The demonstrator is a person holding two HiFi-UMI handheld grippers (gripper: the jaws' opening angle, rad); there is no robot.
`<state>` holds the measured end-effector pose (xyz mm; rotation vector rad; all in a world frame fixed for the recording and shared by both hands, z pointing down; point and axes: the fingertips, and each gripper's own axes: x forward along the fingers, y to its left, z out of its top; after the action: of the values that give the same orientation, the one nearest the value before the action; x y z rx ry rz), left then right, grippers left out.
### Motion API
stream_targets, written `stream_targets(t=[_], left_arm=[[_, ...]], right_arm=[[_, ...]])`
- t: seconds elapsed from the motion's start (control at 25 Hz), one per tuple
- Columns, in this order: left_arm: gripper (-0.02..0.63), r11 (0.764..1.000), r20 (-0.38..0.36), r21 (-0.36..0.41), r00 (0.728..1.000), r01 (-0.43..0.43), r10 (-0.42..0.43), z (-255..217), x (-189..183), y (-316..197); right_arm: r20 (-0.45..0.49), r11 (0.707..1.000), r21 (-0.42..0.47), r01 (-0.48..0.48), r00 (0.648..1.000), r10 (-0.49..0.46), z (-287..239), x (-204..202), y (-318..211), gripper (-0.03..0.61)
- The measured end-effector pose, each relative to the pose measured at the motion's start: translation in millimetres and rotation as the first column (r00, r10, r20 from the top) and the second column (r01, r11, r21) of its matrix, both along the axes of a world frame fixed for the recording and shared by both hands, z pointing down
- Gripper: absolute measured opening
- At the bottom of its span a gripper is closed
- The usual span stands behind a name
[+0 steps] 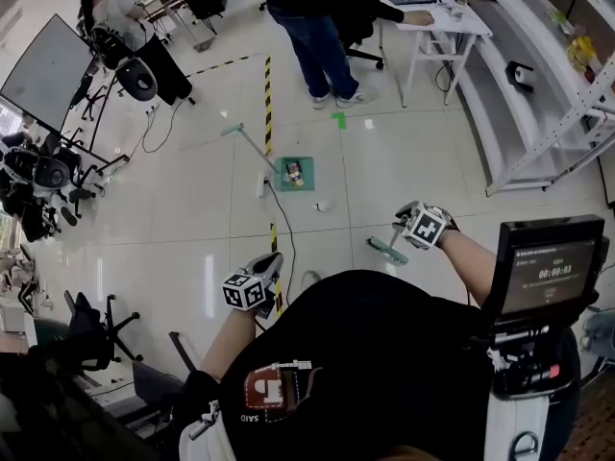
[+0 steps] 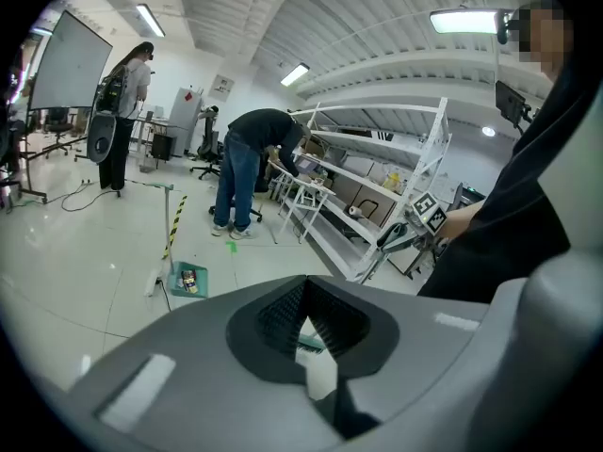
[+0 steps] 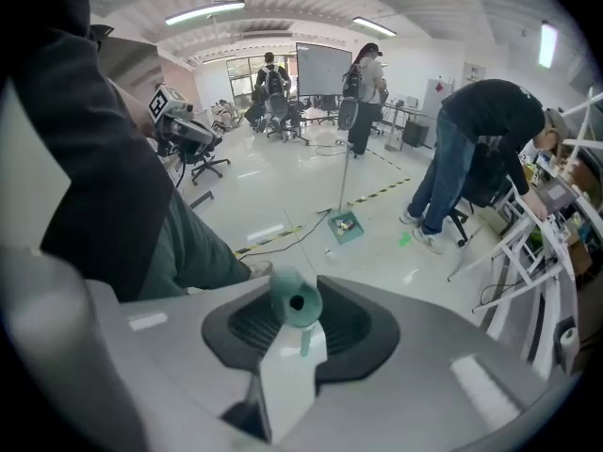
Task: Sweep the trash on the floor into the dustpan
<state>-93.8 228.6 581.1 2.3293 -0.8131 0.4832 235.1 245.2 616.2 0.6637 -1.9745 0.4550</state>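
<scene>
Broom in my right gripper, dustpan ahead across open floor.

My right gripper (image 1: 408, 227) is clamped on the broom (image 1: 386, 251) by its handle, with the brush end just beside it on my right. My left gripper (image 1: 267, 265) has its jaws pressed together on nothing. The dustpan (image 1: 283, 182) sits ahead at the end of the striped tape (image 1: 267, 94) with trash in it. A white scrap (image 1: 322, 206) lies near its right corner. A cable (image 1: 279, 209) runs from the pan's left edge back toward me. Bare tiles lie between broom and scrap. The shelf (image 1: 538, 94) edges the floor on the right, and a person (image 1: 317, 36) stands beyond the pan, well apart.
</scene>
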Motion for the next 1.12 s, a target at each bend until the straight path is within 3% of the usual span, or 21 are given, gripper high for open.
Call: stream_targets(t=[0.12,0.32,0.48,0.64,0.92,1.12], left_arm=[[0.000,1.000,-0.018,-0.008,1.000,0.023,-0.023,15,5,-33],[0.001,0.999,-0.058,-0.036,0.998,-0.033,0.031,49,-19,-90],[0.001,0.989,-0.082,-0.062,0.988,-0.133,0.128,63,-27,-137],[0.000,0.984,-0.099,-0.035,0.980,-0.174,0.170,62,-55,-190],[0.001,0.992,-0.104,-0.094,0.992,-0.086,0.076,64,-90,-235],[0.001,0.991,-0.025,-0.134,1.000,-0.020,0.017,61,-92,-240]], right_arm=[[-0.014,0.998,-0.024,0.051,0.999,-0.051,10,-2,-35,0.089],[-0.016,0.996,-0.051,0.074,0.997,-0.074,10,-59,-95,0.089],[-0.021,0.994,-0.104,0.034,0.999,-0.037,5,-97,-143,0.089],[-0.043,0.989,-0.145,-0.014,0.999,0.008,7,-130,-200,0.089],[0.014,0.971,-0.222,-0.092,0.995,0.098,35,-154,-299,0.089],[0.082,0.947,-0.291,-0.140,0.982,0.170,64,-150,-365,0.089]])
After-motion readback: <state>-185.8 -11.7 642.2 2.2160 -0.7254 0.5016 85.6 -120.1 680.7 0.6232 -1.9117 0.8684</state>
